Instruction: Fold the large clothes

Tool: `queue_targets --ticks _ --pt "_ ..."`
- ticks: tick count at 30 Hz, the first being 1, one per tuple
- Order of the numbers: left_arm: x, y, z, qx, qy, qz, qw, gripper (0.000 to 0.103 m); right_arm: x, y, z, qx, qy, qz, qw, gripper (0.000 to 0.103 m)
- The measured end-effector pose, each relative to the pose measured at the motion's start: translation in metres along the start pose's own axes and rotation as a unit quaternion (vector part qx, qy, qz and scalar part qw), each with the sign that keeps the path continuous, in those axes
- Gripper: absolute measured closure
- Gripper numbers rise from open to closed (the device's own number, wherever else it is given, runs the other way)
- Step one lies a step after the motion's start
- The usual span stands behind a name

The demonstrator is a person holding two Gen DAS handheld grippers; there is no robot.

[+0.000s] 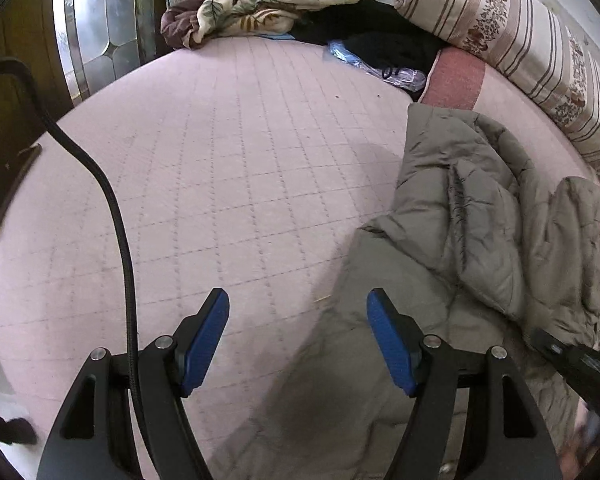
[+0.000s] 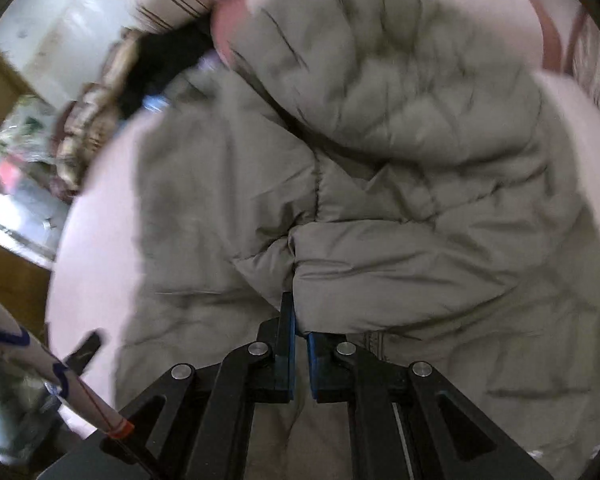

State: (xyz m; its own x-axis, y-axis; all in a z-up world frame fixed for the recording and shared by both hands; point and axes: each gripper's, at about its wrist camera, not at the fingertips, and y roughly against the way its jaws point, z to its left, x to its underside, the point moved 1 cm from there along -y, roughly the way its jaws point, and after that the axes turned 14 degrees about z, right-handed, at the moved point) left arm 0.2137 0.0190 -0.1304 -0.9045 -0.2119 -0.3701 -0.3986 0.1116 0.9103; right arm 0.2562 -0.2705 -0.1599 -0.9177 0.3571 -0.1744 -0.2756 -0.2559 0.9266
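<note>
A large grey quilted jacket (image 1: pixel 476 220) lies crumpled on the pink quilted bed (image 1: pixel 220 168), at the right of the left wrist view. My left gripper (image 1: pixel 298 308) is open and empty, hovering over the jacket's near left edge. In the right wrist view the jacket (image 2: pixel 380 160) fills most of the frame, partly folded over itself. My right gripper (image 2: pixel 301 324) is shut on a puffy fold of the jacket and holds it up off the bed. The right wrist view is blurred by motion. The right gripper's black body (image 1: pixel 580 364) shows at the lower right of the left wrist view.
A striped pillow (image 1: pixel 520 32) lies along the far right of the bed. A floral blanket (image 1: pixel 260 4), black clothing (image 1: pixel 388 40) and a clear plastic bag (image 1: pixel 376 66) sit at the far end. A black cable (image 1: pixel 112 208) hangs on the left. A dark wooden cabinet (image 1: pixel 4 120) stands left.
</note>
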Motion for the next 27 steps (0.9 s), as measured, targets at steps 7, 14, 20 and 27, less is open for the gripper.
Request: queue_targets --ticks 7,14,20,27 --pt "0.003 0.000 0.015 -0.017 0.010 -0.003 0.9998 0.033 -0.021 -0.013 0.004 -0.001 -0.009 -0.004 1.000 0.084" --pt "0.006 0.003 0.008 -0.014 0.000 -0.005 0.9999 0.033 0.009 0.061 0.005 -0.007 0.056 -0.049 0.997 0.052" --pt "0.010 0.001 -0.002 -0.021 -0.015 -0.003 0.9997 0.033 -0.013 0.118 -0.006 0.026 0.053 -0.104 0.993 0.052" --pt "0.007 -0.007 -0.012 -0.030 -0.028 0.003 0.9992 0.033 -0.100 0.089 -0.020 0.111 -0.007 -0.112 0.987 0.052"
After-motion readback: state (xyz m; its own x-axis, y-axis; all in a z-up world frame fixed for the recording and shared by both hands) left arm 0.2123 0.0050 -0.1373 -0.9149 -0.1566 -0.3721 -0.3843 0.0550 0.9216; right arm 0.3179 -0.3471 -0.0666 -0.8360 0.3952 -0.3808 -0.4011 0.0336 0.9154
